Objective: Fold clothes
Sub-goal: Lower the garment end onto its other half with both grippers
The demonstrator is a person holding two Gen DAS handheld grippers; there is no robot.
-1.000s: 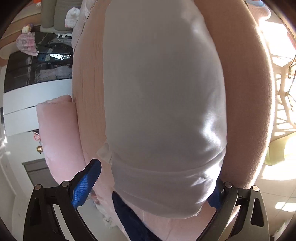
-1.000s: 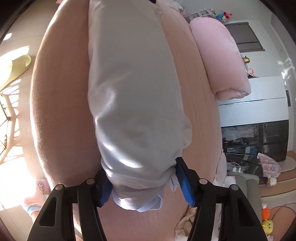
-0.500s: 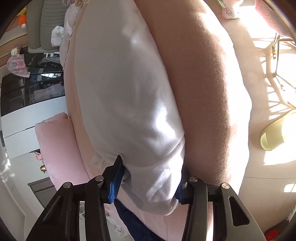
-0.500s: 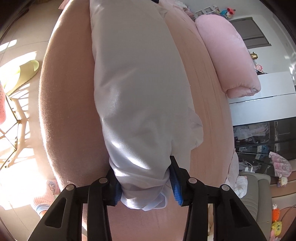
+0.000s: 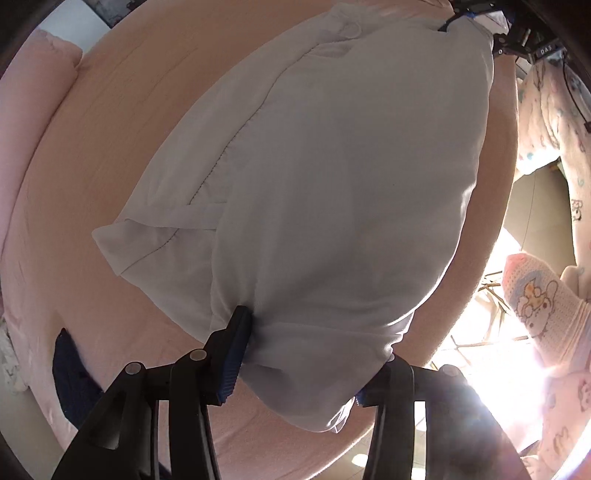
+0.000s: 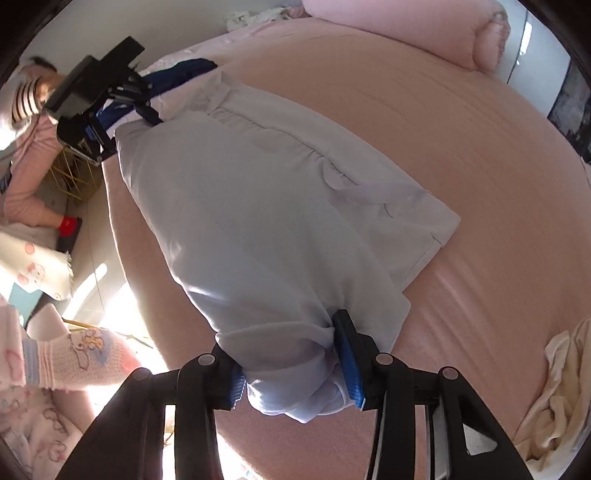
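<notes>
A white garment (image 5: 325,177) is stretched between my two grippers above the pink bed (image 5: 110,122). My left gripper (image 5: 310,354) is shut on one bunched end of it. My right gripper (image 6: 291,365) is shut on the other bunched end of the garment (image 6: 266,206). Each gripper shows at the far end in the other's view: the right one (image 5: 517,37) and the left one (image 6: 96,107). A folded sleeve and stitched hem lie on the bed side of the garment (image 6: 413,214).
A pink rolled pillow (image 6: 406,26) lies at the far edge of the bed (image 6: 461,122). A dark blue garment (image 5: 70,376) lies at the bed's edge, and a cream cloth (image 6: 554,398) at the right. The person's pink pyjamas (image 5: 550,110) and socked foot (image 6: 85,354) are beside the bed.
Both grippers have swung round and lifted the garment's near edge over, so the sleeve and hem now show. The left gripper, open a second ago, has shut on the garment.
</notes>
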